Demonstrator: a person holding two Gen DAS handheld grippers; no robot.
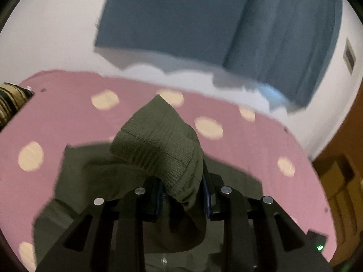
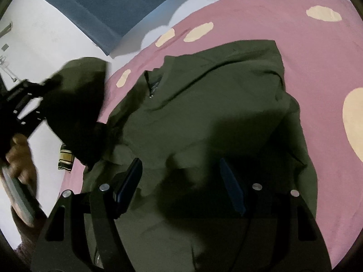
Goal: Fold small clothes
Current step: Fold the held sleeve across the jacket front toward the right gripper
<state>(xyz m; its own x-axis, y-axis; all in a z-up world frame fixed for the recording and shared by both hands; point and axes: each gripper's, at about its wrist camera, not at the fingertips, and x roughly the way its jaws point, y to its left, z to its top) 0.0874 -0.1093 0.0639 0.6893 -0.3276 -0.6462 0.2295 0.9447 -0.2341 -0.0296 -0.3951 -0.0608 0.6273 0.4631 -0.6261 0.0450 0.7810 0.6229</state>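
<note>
An olive green jacket [image 2: 204,113] lies spread on a pink sheet with cream dots [image 2: 317,52]. My left gripper [image 1: 183,195] is shut on the jacket's sleeve at its ribbed cuff [image 1: 156,145] and holds it lifted above the jacket body. In the right wrist view the left gripper [image 2: 43,90] shows at the left with the dark sleeve [image 2: 79,104] hanging from it. My right gripper [image 2: 181,181] is open and empty, just above the jacket's body, its blue pads [image 2: 231,185] apart. A zipper [image 2: 151,88] runs near the collar.
A blue curtain [image 1: 204,18] hangs on a white wall [image 1: 56,34] behind the bed. A striped cloth [image 1: 11,102] sits at the bed's left edge. A wooden door [image 1: 340,181] is at the right. A hand [image 2: 18,158] holds the left gripper's handle.
</note>
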